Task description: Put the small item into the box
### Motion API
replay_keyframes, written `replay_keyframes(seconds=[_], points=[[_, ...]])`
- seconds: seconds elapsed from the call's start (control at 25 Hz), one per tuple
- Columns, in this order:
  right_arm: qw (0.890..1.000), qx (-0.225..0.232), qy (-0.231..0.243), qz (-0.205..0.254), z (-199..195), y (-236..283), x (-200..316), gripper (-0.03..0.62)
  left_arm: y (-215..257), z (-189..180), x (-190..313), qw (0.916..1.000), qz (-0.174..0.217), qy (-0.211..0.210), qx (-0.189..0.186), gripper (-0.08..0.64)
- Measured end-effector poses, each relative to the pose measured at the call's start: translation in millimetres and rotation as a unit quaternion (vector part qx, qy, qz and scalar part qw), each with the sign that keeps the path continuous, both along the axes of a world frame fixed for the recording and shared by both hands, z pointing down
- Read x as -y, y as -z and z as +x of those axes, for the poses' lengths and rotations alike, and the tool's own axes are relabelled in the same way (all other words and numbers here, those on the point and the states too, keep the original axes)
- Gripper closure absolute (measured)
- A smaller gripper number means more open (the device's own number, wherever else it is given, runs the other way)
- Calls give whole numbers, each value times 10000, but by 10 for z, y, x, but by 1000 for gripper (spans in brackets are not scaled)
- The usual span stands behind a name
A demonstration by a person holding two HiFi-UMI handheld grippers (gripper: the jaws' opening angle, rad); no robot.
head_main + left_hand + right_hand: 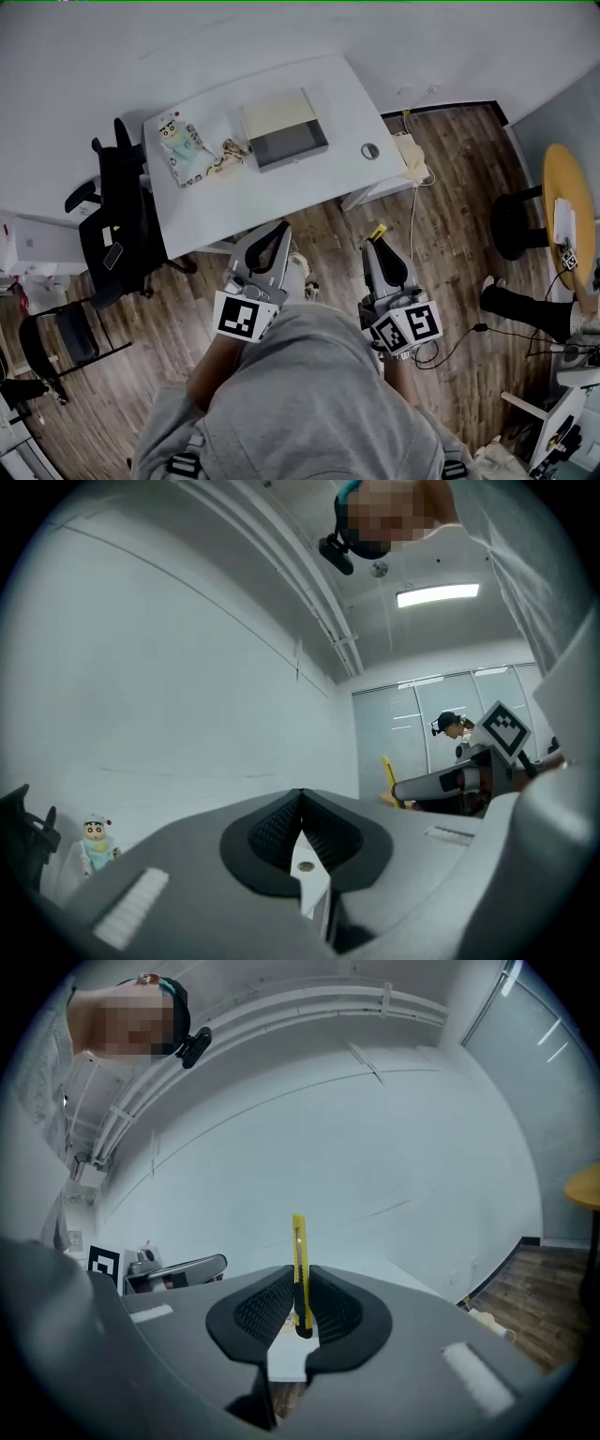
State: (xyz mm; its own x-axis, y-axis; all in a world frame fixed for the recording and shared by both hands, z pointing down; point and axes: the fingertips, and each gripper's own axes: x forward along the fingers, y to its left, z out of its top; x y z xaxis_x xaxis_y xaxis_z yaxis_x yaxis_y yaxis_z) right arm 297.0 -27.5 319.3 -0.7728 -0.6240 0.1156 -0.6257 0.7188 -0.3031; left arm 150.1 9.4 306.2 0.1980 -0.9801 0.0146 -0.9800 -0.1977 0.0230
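The person stands just short of the white table point(281, 192), over the wooden floor point(328, 230), with both tools held close to the body. The right gripper point(376, 246) is clamped on a yellow utility knife point(298, 1262). The knife stands upright between the ribbed pads point(333, 1309), and its upper end pokes out well past the jaw tips. From above, only a small yellow bit of it shows at the tip of that gripper, off the table's near edge.

The left gripper point(300, 819) has its jaws pressed together with nothing held between them. It hangs beside the right one, also off the table.

The box point(286, 131) sits open near the far side of the table, a pale flap folded back behind its grey inside. It is well apart from the knife. To its left lie a cartoon figure toy point(180, 147) and some small patterned bits point(228, 152) just beside it. A small round ring-like object point(370, 150) rests near the table's right end. A black office chair point(117, 211) stands against the left side of the table
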Motion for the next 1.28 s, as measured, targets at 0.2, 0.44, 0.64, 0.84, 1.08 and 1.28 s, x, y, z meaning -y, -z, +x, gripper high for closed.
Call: replay_keyframes(seconds=[0.2,0.44,0.64,0.84,1.08,1.28], points=[[9999,-117,10,4,-57,16,263,525,-31,-101,280,10000,-39,31,-85,557],[9997,-209,37,-83,-157,-16,605,525,-74,-159,627,9998,-130,-25,-119,557],[9993,-271,202,-136,-307,-63,849,526,-125,-253,873,9996,-185,46,-191,557],[9986,-332,354,-223,-484,-106,1104,526,-182,-375,1109,9992,-266,125,-262,557],[9978,-386,447,-304,-674,-152,1408,526,-206,-537,1423,9988,-271,209,-345,557],[9971,-431,523,-333,-899,-164,1659,526,-231,-733,1644,9985,-311,243,-374,557]])
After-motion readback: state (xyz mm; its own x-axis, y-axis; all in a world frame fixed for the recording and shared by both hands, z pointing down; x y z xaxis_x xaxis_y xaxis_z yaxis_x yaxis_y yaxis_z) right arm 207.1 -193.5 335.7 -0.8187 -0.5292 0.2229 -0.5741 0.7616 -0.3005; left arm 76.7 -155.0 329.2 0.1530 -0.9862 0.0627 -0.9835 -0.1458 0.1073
